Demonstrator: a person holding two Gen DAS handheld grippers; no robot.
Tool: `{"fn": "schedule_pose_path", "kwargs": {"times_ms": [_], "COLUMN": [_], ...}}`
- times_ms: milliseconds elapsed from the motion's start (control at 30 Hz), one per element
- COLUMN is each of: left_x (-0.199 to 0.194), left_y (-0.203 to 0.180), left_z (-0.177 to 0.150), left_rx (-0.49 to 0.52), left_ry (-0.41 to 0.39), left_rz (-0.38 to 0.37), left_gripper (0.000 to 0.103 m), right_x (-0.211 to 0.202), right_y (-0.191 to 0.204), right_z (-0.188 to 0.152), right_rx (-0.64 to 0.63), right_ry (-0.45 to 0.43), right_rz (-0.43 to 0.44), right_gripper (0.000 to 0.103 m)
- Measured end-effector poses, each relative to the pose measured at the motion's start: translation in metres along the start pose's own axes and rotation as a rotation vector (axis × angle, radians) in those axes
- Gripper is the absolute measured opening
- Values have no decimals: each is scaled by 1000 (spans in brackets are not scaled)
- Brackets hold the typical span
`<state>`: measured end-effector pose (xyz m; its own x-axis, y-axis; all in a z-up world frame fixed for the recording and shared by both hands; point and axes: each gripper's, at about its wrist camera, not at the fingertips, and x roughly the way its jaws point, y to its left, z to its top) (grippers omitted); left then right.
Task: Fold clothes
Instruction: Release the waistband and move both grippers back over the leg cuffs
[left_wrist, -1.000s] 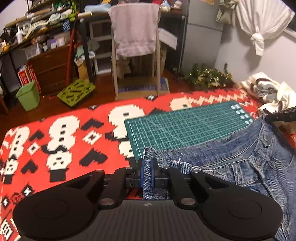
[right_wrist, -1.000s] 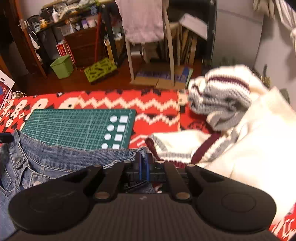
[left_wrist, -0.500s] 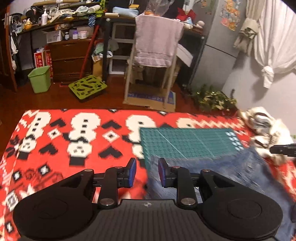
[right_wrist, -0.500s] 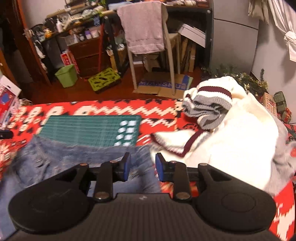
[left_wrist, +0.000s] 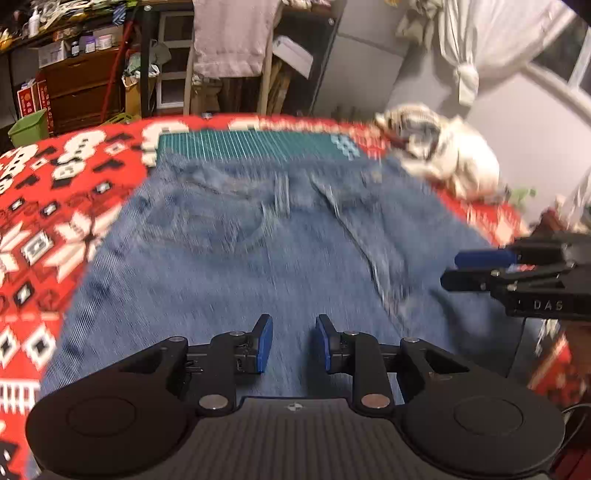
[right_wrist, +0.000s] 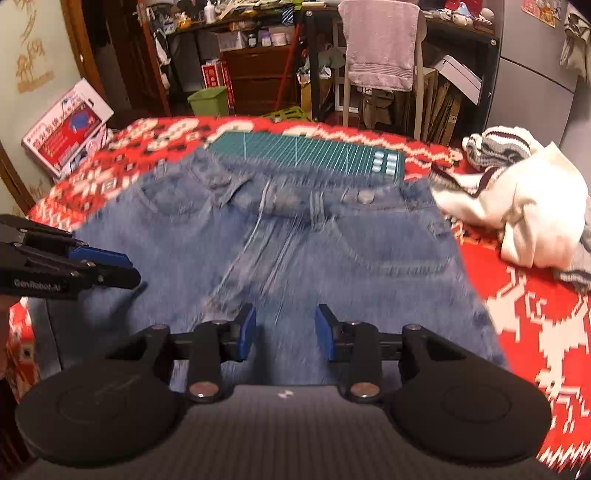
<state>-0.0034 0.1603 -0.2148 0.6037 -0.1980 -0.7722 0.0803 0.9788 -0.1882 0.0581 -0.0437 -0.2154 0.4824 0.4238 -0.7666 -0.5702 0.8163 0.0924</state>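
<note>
Left wrist: left gripper spread, empty, over jeans flat on red blanket | Right wrist: right gripper spread above jeans; waistband overlaps green mat, sweaters just beside.

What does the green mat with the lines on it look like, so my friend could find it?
Look at the red and white patterned blanket spread over the surface. At its far side, just past the waistband of the blue jeans, lies the green mat. It is the only flat, stiff thing there, covered in a pale grid, with light squares in its right corner.
</note>
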Motion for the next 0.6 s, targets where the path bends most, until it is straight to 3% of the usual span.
{"fn": "schedule_pose_path", "kwargs": {"times_ms": [167,367,433,500,600], "left_x": [-8,-26,-30,-33,-38], "left_y": [-10,-8,-12,-16,-20], "left_z": [-26,-51,-57,-62,-69], "left_rx": [35,-42,-38,-34,-41], "left_ry": [-40,-68,-78,-80,-73], "left_rz": [42,19,29,34,29], "left_gripper": [25,26,28,33,38], "right_x": [-2,-25,-30,-36,-42], "right_y": [2,13,15,20,31], "right_z": [-35,-72,-81,-92,-108], "right_rx": [15,19,18,4,-50], "right_ry": [-18,-97,-95,-94,-117], "right_rz": [-17,-59,-57,-42,-85], "right_gripper": [42,48,55,73,74]}}
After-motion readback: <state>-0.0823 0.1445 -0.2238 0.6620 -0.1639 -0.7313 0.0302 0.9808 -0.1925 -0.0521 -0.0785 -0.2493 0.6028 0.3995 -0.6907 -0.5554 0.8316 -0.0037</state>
